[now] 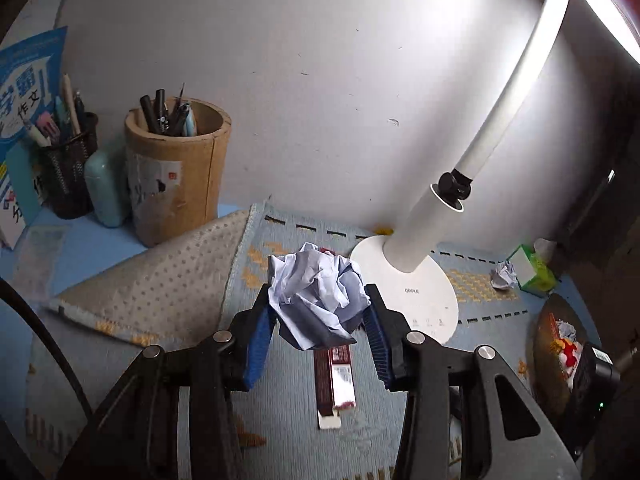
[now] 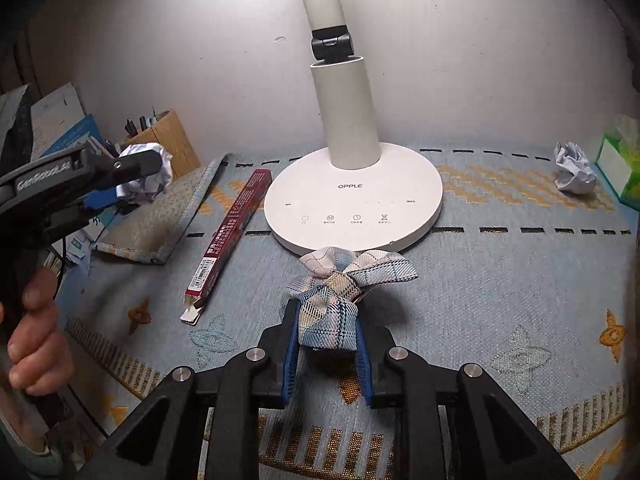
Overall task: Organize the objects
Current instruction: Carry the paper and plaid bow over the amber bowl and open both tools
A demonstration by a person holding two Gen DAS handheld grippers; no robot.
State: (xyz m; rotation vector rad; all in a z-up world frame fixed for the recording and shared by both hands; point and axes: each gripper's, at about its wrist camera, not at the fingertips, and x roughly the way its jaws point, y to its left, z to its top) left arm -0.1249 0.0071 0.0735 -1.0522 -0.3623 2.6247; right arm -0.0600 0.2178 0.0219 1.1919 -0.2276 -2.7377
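Note:
A crumpled pale-blue paper ball (image 1: 316,296) sits between the blue pads of my left gripper (image 1: 316,312), which is shut on it above the desk mat. The right wrist view shows that same gripper (image 2: 120,184) at the left, lifted, with the paper ball (image 2: 150,178) in its tips and a hand (image 2: 36,340) on its handle. My right gripper (image 2: 326,332) is shut on a plaid cloth bow (image 2: 340,296) just in front of the lamp base (image 2: 352,200). A second crumpled paper ball (image 2: 572,172) lies at the far right of the mat.
A long red box (image 2: 228,240) lies left of the white desk lamp's base. A folded-back mat corner (image 1: 160,280), a cardboard pen tube (image 1: 176,168), a mesh pen cup (image 1: 68,172) and books stand at the back left. At the right by the wall is a green tissue box (image 2: 620,164).

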